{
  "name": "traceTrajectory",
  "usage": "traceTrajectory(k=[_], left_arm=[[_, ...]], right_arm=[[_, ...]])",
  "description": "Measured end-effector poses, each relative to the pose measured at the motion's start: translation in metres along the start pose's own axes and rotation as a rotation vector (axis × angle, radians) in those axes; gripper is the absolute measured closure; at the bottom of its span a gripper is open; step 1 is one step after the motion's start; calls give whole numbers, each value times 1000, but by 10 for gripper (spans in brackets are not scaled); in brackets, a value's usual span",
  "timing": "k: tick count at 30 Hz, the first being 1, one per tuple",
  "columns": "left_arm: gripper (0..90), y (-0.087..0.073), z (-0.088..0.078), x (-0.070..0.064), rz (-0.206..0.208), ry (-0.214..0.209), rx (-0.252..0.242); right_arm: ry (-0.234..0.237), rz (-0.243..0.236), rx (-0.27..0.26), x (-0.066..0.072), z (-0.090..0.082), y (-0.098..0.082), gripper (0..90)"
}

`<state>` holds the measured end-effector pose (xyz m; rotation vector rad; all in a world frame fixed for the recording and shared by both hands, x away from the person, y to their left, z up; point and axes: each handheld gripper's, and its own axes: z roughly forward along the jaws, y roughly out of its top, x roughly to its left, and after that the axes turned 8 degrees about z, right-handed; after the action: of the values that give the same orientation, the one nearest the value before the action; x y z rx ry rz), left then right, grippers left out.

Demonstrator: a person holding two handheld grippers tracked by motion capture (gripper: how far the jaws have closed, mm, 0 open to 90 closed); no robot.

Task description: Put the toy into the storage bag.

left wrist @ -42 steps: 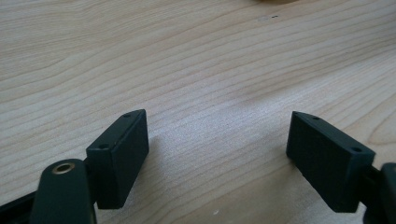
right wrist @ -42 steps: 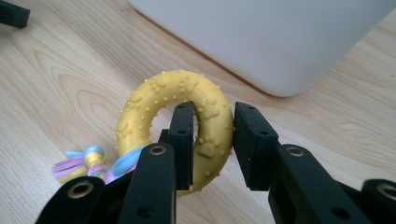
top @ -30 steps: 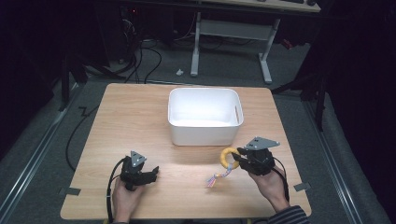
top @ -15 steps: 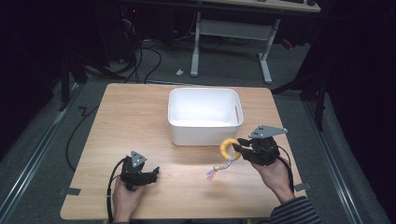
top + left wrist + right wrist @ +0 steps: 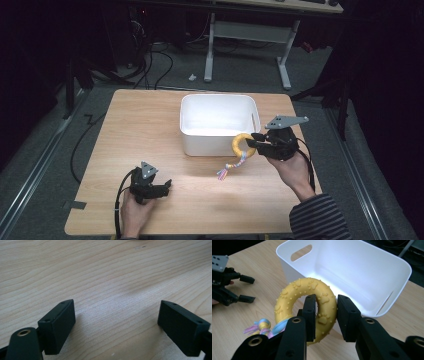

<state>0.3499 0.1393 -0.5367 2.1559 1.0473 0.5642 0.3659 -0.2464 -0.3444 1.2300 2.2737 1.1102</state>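
Observation:
My right gripper (image 5: 256, 140) (image 5: 326, 315) is shut on a yellow rubber ring toy (image 5: 242, 144) (image 5: 307, 297) stamped with paw prints. A pastel rope tail (image 5: 231, 167) (image 5: 263, 327) dangles from the ring. The toy hangs above the table, just off the near right corner of the white bin (image 5: 218, 106) (image 5: 387, 267), which looks empty. Near the table's front left, my left gripper (image 5: 168, 185) (image 5: 116, 327) rests low over bare wood with its jaws spread wide and nothing between them.
The wooden table (image 5: 140, 125) carries only the bin at its middle back. A white desk frame (image 5: 282, 50) and cables (image 5: 155, 55) lie on the dark floor beyond the far edge. The left gripper (image 5: 227, 285) appears at the left of the right gripper view.
My right gripper has risen with the ring toy and shifted toward the bin, lifting the rope tail off the table. The left gripper has stayed put.

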Motion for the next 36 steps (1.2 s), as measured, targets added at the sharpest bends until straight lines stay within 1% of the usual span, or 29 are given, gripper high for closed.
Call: traceTrajectory(k=[5,9,10,11,12,15,17,18,21,25,27,28,30,32,33,36], left_arm=[[149,0,0,0,0,1,0],[149,0,0,0,0,0,0],[149,0,0,0,0,0,0],[149,0,0,0,0,0,0],[149,0,0,0,0,1,0],[149,0,0,0,1,0,0],[149,0,0,0,2,0,2],[149,0,0,0,2,0,2],[149,0,0,0,2,0,1],[149,0,0,0,2,0,2],[149,0,0,0,2,1,1],[149,0,0,0,2,1,1],[149,0,0,0,2,1,1],[149,0,0,0,1,0,1],[149,0,0,0,1,1,1],[150,0,0,0,3,1,2]], right_arm=[[18,27,-13,-5,3,12,702],[12,39,-26,-7,7,17,702],[9,51,-35,-8,9,18,703],[9,76,-44,-11,12,20,702],[8,82,-45,-11,14,20,703],[1,96,-43,-13,18,23,702],[-3,118,-46,-18,23,28,703],[-3,118,-46,-18,23,28,703],[-5,147,-48,-23,29,36,703],[-12,158,-44,-25,34,42,703],[-14,172,-44,-28,38,46,703],[-14,172,-44,-28,38,46,703],[-14,190,-45,-30,43,48,703],[-17,190,-43,-30,44,49,703],[-18,202,-39,-32,48,50,703],[-23,206,-32,-34,50,52,703]])
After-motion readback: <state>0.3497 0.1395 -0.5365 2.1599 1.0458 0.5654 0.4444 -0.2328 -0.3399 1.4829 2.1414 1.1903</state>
